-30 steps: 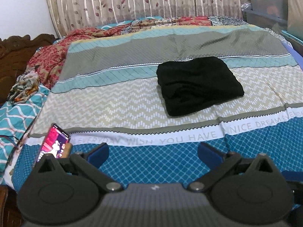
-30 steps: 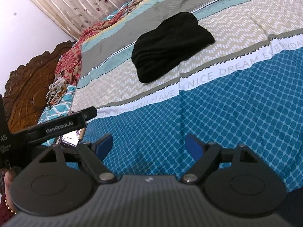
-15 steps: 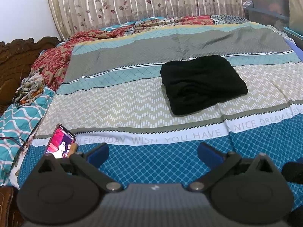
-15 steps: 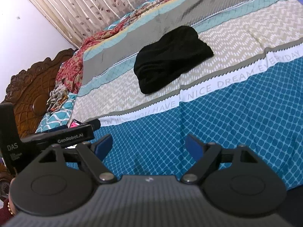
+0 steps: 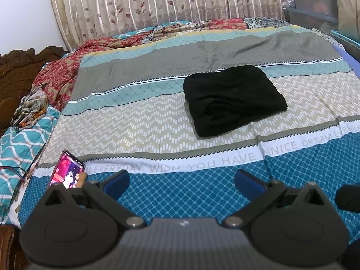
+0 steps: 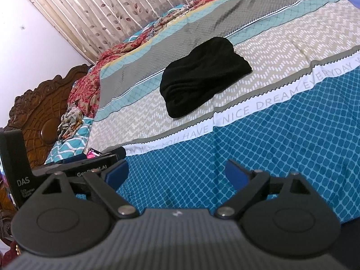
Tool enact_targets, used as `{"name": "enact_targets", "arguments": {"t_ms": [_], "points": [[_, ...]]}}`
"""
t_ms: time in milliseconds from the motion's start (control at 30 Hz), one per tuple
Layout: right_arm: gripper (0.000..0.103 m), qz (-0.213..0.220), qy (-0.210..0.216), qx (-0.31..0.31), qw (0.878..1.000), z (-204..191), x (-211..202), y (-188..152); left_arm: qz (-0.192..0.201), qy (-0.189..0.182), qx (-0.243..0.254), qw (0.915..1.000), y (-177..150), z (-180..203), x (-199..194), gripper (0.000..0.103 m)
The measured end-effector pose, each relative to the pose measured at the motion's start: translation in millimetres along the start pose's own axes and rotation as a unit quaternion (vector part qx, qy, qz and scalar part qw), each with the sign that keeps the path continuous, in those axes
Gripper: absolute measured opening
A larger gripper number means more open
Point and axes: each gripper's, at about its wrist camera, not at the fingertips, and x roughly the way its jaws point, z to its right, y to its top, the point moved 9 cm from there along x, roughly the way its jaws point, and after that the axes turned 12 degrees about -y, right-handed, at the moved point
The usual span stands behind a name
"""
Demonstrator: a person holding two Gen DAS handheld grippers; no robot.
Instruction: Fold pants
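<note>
Black pants (image 5: 232,100): folded, well ahead of both grippers
left gripper (image 5: 182,181): fingers wide, empty
right gripper (image 6: 177,174): just been opening, fingers wide, empty

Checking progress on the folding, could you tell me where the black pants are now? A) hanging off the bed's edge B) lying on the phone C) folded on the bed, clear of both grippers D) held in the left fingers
C: the black pants lie folded on the bedspread, apart from both grippers.
</note>
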Motion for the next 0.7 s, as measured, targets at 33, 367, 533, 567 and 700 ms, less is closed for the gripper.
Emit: {"name": "enact_targets", "arguments": {"t_ms": [33,367,533,567,700], "points": [[0.094,0.000,0.000,0.000,1.000,0.2,0.1,-0.2,-0.002,-0.003,-0.001,1.0000,-0.7,0.8,0.5,0.103],[0.094,-0.003,-0.004,0.004,1.000,2.2,1.5,-3.0,-0.002,-0.016,-0.002,0.9999,-3.9,8.9,-0.1,0.103],[0.094,-0.004,-0.005,0.005,1.000,2.1,1.7,-3.2,0.012,-0.011,-0.003,0.9999,0.2,8.2,-3.9,0.103],[0.094,-0.004,-0.005,0.005,1.000,2.1,1.7,-3.1,0.015,-0.010,-0.005,0.9998,1.1,7.6,-5.1,0.103],[0.094,-0.004,-0.005,0.002,1.000,1.3,2.0,-4.1,0.040,-0.015,-0.020,0.9989,7.2,4.4,-13.6,0.103]]}}
